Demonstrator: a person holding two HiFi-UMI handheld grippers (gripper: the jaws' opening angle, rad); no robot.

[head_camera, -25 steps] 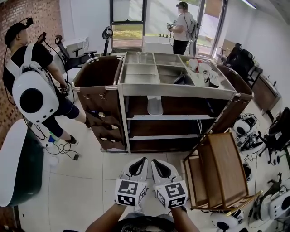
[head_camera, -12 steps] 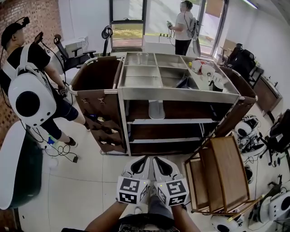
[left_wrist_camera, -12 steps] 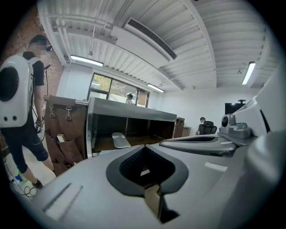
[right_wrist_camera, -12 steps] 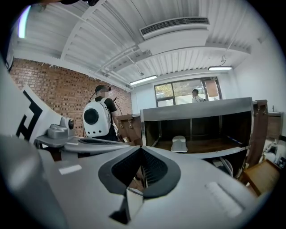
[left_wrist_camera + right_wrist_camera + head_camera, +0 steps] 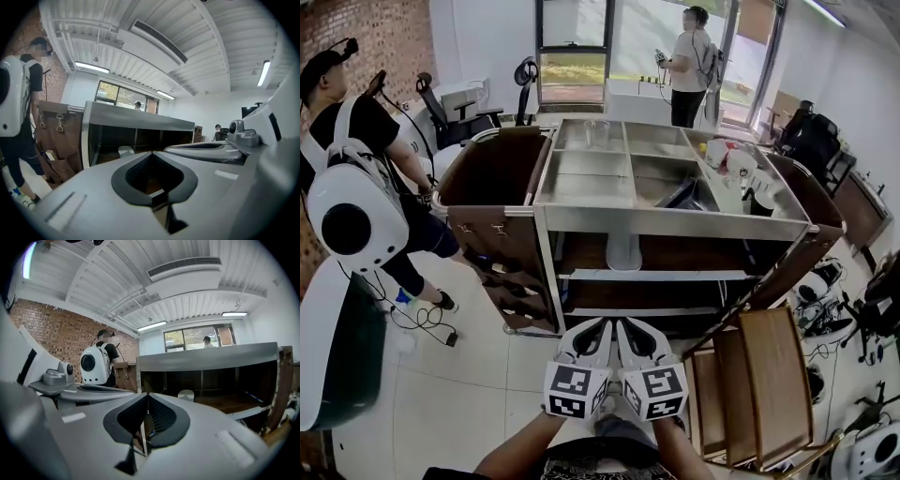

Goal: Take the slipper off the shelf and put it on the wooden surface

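A pale slipper (image 5: 623, 251) stands on end on the upper shelf of the metal-and-wood cart (image 5: 675, 223), in the middle of the head view. It also shows as a small light shape in the left gripper view (image 5: 125, 150) and in the right gripper view (image 5: 186, 395). My left gripper (image 5: 598, 330) and right gripper (image 5: 624, 330) are side by side low in the head view, a short way in front of the cart's lower shelves. Both point at the cart, shut and holding nothing. The slatted wooden surface (image 5: 766, 380) lies to their right.
A person with a white backpack (image 5: 347, 216) stands left of the cart, and another person (image 5: 694, 61) is by the far window. Cups and containers (image 5: 739, 169) sit in the cart's top trays. Headsets and gear (image 5: 816, 286) lie on the floor at right. A dark rounded table (image 5: 337, 347) is at left.
Both grippers have moved forward together toward the cart, which now looks larger and closer. The slipper has not moved on its shelf. The jaws stayed shut.
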